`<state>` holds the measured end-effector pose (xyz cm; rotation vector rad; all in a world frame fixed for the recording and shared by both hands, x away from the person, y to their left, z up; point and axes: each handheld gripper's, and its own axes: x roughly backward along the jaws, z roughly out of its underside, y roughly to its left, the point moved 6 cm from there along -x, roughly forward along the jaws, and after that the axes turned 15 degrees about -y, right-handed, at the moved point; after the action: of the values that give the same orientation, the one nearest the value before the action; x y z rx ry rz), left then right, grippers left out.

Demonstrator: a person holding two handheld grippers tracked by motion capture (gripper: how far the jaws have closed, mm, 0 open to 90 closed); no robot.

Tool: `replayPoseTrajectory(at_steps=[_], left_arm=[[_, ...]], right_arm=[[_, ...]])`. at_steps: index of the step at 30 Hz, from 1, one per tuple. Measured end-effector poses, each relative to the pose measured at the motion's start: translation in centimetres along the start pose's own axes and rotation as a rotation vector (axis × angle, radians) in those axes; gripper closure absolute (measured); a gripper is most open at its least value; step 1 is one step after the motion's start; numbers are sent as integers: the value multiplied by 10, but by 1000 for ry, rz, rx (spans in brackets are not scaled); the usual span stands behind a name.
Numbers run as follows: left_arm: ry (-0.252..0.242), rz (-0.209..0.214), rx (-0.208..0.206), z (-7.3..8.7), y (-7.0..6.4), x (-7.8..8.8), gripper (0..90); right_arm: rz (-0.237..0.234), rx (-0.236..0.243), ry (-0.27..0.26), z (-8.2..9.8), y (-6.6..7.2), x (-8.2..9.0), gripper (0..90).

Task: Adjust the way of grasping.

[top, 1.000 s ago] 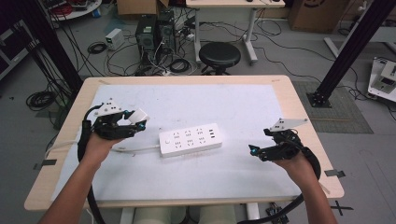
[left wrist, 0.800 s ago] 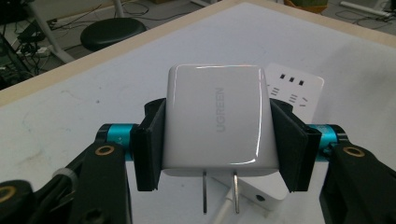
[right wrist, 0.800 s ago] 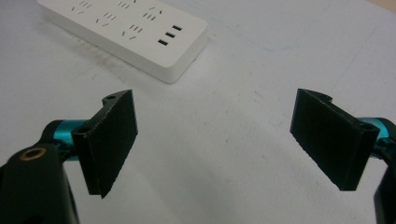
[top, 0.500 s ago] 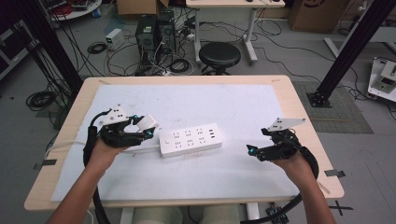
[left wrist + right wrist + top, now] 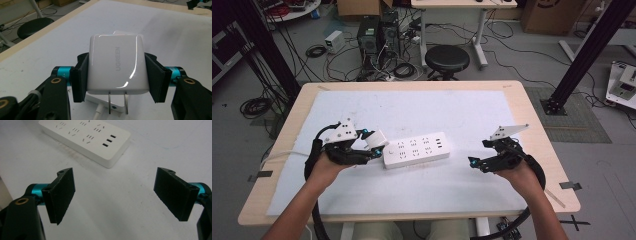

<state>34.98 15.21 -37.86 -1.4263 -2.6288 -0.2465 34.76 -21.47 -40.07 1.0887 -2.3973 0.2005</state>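
Tabletop (image 5: 532, 107) was light wood with a white mat (image 5: 447, 117) covering most of it.

White power strip (image 5: 416, 150) lay flat on the mat between the two tongs, its near end just beside the left tongs and well apart from the right tongs. Right gripper view showed rows of socket slots and three small dark ports at one end of its top face. No readable print on it.

Left tongs (image 5: 377, 148) were clamped on a white charger (image 5: 116, 65), one black pad flat on each side. "UGREEN" was printed in grey on the charger face, reading sideways along the body. Two metal prongs (image 5: 117, 103) stuck out of the charger's end nearest the camera. Charger sat over the end of the power strip; contact between them couldn't be told. A white cord ran from that end of the strip, below the prongs.

Right tongs (image 5: 116, 195) were wide apart, holding nothing, hovering over bare mat. Power strip lay ahead of them, beyond the pads.

Each tongs carried a grey three-cornered plate on top, with teal fittings at the pads.
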Motion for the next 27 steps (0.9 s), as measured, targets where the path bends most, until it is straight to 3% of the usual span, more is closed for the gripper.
replayPoseTrajectory(at_steps=[14, 19, 23, 27], left_arm=[[-5, 82, -72, 3, -22, -14, 425], [14, 121, -123, 4, -29, -21, 425], [18, 143, -141, 3, -31, -25, 425], [24, 164, -181, 2, -36, -28, 425]], right_arm=[[-141, -122, -14, -15, 23, -20, 176], [-205, -114, -9, -22, 35, -30, 176], [-252, -135, -6, -28, 42, -37, 177], [-305, -210, -22, -33, 47, -43, 180]])
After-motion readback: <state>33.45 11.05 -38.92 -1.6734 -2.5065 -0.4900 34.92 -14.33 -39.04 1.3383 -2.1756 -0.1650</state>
